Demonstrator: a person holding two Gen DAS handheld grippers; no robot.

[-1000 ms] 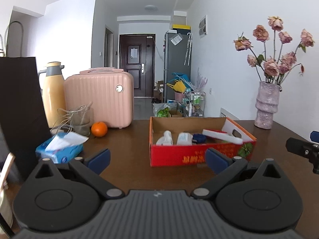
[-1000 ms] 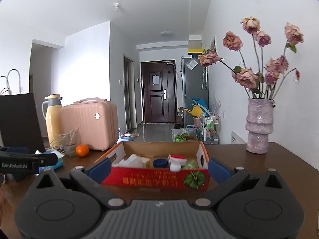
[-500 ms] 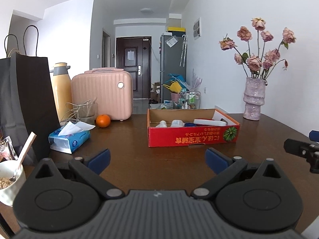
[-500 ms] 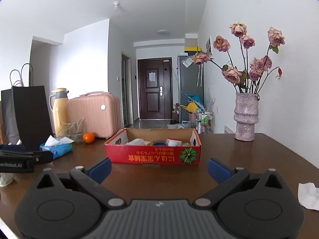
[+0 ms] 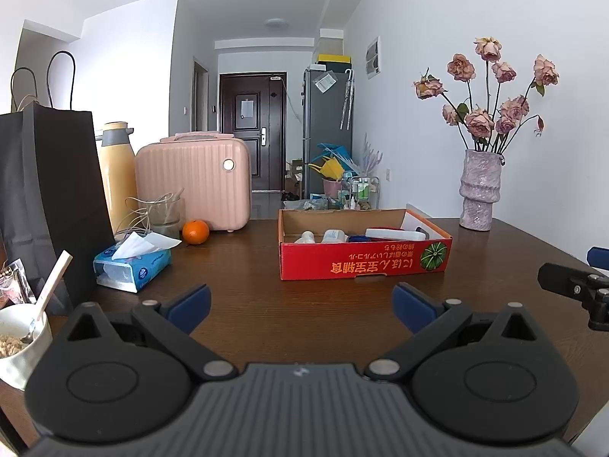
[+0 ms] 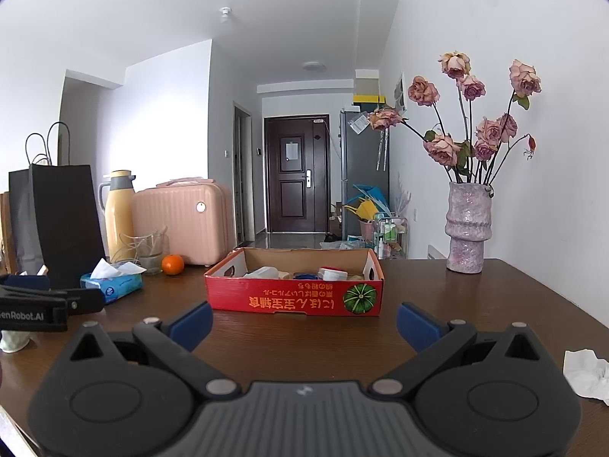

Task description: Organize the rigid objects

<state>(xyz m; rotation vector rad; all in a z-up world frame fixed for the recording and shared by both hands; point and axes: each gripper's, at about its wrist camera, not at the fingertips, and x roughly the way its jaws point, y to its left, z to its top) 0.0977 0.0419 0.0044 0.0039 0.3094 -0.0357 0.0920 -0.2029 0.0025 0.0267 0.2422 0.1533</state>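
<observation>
Box (image 5: 361, 266) farther off vs. before

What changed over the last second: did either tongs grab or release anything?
Both tongs, left and right, backed away from the red box, which now looks smaller and farther off. Nothing was gripped or released; both remain open and empty. The box, orange and tissue pack stayed put.

Two matching black plastic grippers, left gripper (image 5: 300, 302) and right gripper (image 6: 304, 320), each with blue fingertip pads (image 5: 189, 302), paired round hubs with silver pivot pins, a ribbed grey centre plate, and white "GenRobot.AI" lettering along the side.
</observation>
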